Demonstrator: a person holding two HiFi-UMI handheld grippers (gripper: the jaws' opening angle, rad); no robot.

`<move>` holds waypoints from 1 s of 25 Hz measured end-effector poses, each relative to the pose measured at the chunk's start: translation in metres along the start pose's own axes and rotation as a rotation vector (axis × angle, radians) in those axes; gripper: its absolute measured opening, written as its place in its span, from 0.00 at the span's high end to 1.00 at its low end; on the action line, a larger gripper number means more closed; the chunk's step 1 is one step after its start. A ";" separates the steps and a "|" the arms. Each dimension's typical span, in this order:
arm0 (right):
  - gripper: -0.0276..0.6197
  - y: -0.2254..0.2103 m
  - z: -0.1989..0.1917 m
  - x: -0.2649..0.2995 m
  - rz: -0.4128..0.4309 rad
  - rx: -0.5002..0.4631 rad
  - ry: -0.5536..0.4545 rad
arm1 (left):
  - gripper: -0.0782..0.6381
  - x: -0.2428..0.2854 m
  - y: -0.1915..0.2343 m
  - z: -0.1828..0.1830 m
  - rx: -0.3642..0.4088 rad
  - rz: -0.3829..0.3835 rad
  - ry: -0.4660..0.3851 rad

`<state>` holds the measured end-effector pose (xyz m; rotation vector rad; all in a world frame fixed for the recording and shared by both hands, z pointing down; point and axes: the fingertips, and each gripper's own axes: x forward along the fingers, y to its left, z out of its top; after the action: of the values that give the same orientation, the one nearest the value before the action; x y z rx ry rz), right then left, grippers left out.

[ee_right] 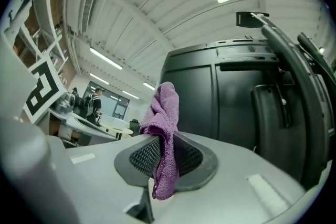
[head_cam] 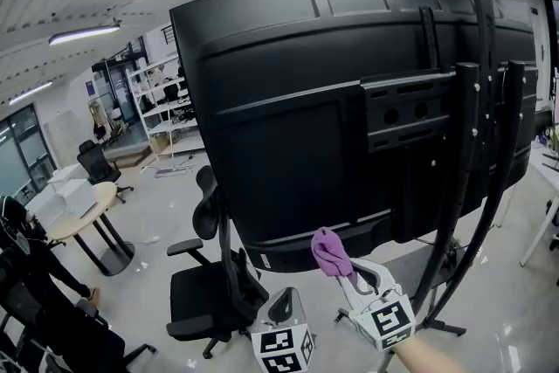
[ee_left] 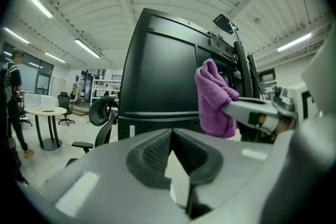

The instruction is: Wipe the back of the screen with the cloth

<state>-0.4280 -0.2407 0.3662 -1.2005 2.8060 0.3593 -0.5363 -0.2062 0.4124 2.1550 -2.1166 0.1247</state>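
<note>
The black back of the big screen point(head_cam: 306, 100) fills the head view, mounted on a black stand point(head_cam: 476, 153). My right gripper point(head_cam: 342, 268) is shut on a purple cloth point(head_cam: 329, 251), held up at the screen's lower edge; I cannot tell whether it touches. In the right gripper view the cloth point(ee_right: 167, 113) is pinched between the pads of the right gripper point(ee_right: 165, 140) and bunches above them, with the screen point(ee_right: 210, 97) behind. My left gripper point(head_cam: 281, 306) is lower and to the left, shut with nothing in it point(ee_left: 172, 134). Its view shows the cloth point(ee_left: 212, 97) beside the screen point(ee_left: 163, 71).
A black office chair point(head_cam: 205, 293) stands under the screen's left corner. A round table point(head_cam: 83, 218), white boxes point(head_cam: 65, 192) and shelves point(head_cam: 162, 100) are farther left. A person point(ee_left: 13, 92) stands by the table in the left gripper view. The stand's feet point(head_cam: 437, 323) spread across the floor.
</note>
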 end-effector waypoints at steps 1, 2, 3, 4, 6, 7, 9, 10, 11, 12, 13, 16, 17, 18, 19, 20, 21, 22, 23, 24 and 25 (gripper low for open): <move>0.88 -0.005 0.001 -0.015 0.005 0.024 -0.005 | 0.88 -0.006 -0.013 -0.002 -0.004 0.002 0.000; 0.88 -0.011 0.000 -0.031 0.009 0.040 -0.006 | 0.88 -0.012 -0.027 -0.004 -0.009 0.001 0.000; 0.88 -0.017 0.000 -0.047 0.011 0.051 -0.004 | 0.88 -0.017 -0.043 -0.005 -0.014 -0.004 0.001; 0.88 -0.025 -0.002 -0.064 0.012 0.056 0.001 | 0.88 -0.022 -0.060 -0.008 -0.019 -0.012 0.003; 0.88 -0.041 -0.005 -0.101 0.006 0.054 0.009 | 0.88 -0.031 -0.097 -0.013 -0.033 -0.033 0.009; 0.88 -0.050 -0.006 -0.119 0.001 0.058 0.009 | 0.88 -0.035 -0.115 -0.016 -0.040 -0.041 0.012; 0.88 -0.067 -0.006 -0.155 -0.011 0.088 0.006 | 0.88 -0.043 -0.151 -0.022 -0.044 -0.055 0.018; 0.88 -0.077 -0.007 -0.174 -0.021 0.100 0.006 | 0.88 -0.046 -0.172 -0.024 -0.041 -0.063 0.021; 0.88 -0.089 -0.008 -0.195 -0.035 0.105 0.010 | 0.88 -0.050 -0.196 -0.028 -0.038 -0.075 0.025; 0.88 -0.103 -0.010 -0.218 -0.054 0.107 0.018 | 0.88 -0.052 -0.222 -0.032 -0.038 -0.093 0.028; 0.88 -0.118 -0.013 -0.242 -0.076 0.105 0.028 | 0.88 -0.055 -0.249 -0.036 -0.041 -0.117 0.032; 0.88 -0.160 -0.023 -0.310 -0.146 0.093 0.064 | 0.88 -0.059 -0.326 -0.049 -0.060 -0.190 0.041; 0.88 -0.173 -0.026 -0.330 -0.169 0.089 0.077 | 0.88 -0.059 -0.348 -0.052 -0.062 -0.211 0.045; 0.88 -0.185 -0.029 -0.349 -0.192 0.089 0.089 | 0.88 -0.059 -0.370 -0.055 -0.061 -0.233 0.051; 0.88 -0.198 -0.032 -0.367 -0.218 0.093 0.101 | 0.88 -0.058 -0.390 -0.057 -0.058 -0.256 0.059; 0.88 -0.211 -0.036 -0.384 -0.245 0.099 0.112 | 0.88 -0.057 -0.410 -0.058 -0.052 -0.281 0.067; 0.88 -0.225 -0.038 -0.400 -0.275 0.106 0.121 | 0.88 -0.055 -0.430 -0.059 -0.042 -0.307 0.075; 0.88 -0.238 -0.041 -0.415 -0.306 0.113 0.126 | 0.88 -0.053 -0.450 -0.059 -0.030 -0.333 0.082; 0.88 -0.252 -0.042 -0.429 -0.337 0.118 0.128 | 0.88 -0.050 -0.469 -0.058 -0.016 -0.359 0.087; 0.88 -0.266 -0.043 -0.441 -0.367 0.122 0.128 | 0.88 -0.046 -0.488 -0.057 -0.004 -0.385 0.089; 0.88 -0.280 -0.044 -0.453 -0.396 0.124 0.128 | 0.88 -0.041 -0.506 -0.055 0.007 -0.410 0.090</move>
<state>0.0891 -0.1193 0.4261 -1.7521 2.5520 0.0818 -0.0298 -0.1492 0.4474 2.4798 -1.5889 0.1855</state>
